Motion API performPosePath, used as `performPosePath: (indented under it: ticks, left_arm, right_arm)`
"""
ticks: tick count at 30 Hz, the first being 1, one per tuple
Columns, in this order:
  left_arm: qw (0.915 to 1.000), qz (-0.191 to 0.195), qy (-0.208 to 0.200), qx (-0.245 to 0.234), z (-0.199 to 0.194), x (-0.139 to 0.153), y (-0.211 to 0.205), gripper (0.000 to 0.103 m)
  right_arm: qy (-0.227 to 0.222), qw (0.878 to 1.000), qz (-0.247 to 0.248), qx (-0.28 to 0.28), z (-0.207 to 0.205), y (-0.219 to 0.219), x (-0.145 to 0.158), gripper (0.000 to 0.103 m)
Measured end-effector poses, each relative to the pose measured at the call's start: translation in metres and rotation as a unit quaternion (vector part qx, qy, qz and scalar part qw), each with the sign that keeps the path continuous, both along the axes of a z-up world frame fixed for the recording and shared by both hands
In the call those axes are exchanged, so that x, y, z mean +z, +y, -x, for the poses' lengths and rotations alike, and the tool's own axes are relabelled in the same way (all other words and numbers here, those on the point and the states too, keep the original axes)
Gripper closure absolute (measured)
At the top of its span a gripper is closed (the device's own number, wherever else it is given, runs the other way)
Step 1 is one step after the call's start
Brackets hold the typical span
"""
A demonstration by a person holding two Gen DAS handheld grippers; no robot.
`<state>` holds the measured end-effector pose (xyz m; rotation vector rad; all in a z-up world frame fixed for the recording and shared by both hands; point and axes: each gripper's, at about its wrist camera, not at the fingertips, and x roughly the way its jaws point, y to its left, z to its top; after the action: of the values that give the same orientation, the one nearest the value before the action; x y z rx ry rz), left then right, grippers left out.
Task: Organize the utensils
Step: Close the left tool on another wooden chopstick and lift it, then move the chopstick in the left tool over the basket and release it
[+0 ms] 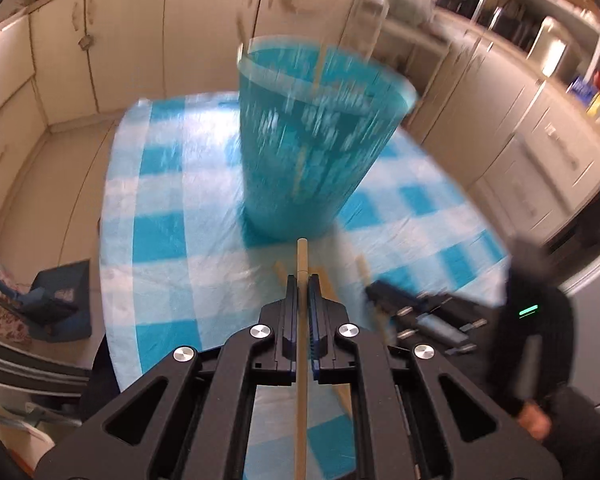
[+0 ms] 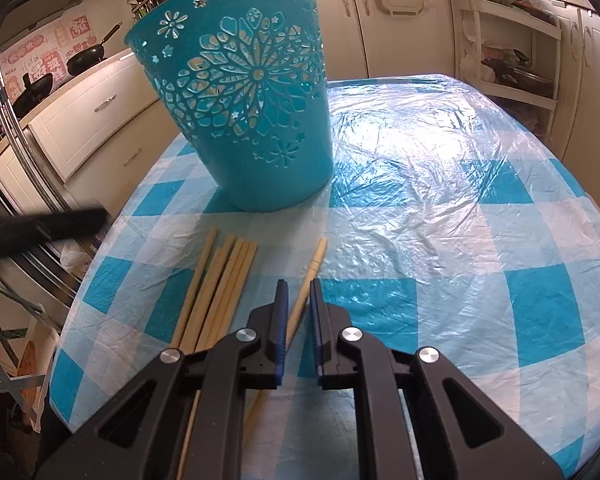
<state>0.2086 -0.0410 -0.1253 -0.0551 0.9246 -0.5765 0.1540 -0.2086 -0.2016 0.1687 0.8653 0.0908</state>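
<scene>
A blue cut-out plastic basket [image 2: 256, 92] stands on the blue-and-white checked tablecloth [image 2: 440, 200]; it is blurred in the left wrist view [image 1: 312, 140]. My left gripper [image 1: 302, 280] is shut on one wooden chopstick [image 1: 302, 256], held above the cloth and pointing at the basket's base. My right gripper [image 2: 299, 286] is open, low over the cloth, its jaws either side of a single chopstick [image 2: 310, 276]. A bundle of several chopsticks [image 2: 220, 284] lies just left of it. The right gripper shows blurred in the left wrist view [image 1: 412, 308].
Cream kitchen cabinets [image 2: 100, 120] surround the table. A white shelf rack [image 2: 512, 52] stands at the back right. The left gripper shows as a dark blur [image 2: 40, 228] at the left. The table edge [image 2: 84, 292] falls away on the left.
</scene>
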Motion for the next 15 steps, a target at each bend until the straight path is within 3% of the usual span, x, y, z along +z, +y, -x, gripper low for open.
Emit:
performPosePath:
  ticks: [5,8,15]
  left_arm:
    - [0.9923,0.092,-0.084,0.004,0.001,0.081,0.011,0.098]
    - [0.9806,0.126,-0.148,0.023,-0.008,0.120,0.007,0.098]
    - [0.9548,0.153,-0.234,0.102,-0.054,0.155,-0.016,0.098]
  right_arm:
    - [0.000,1.000,0.000,0.000,0.000,0.000,0.000,0.092]
    - [0.000,1.000,0.000,0.000,0.000,0.000,0.000,0.092]
    - [-0.001,1.000,-0.006,0.000,0.001,-0.002,0.001,0.091]
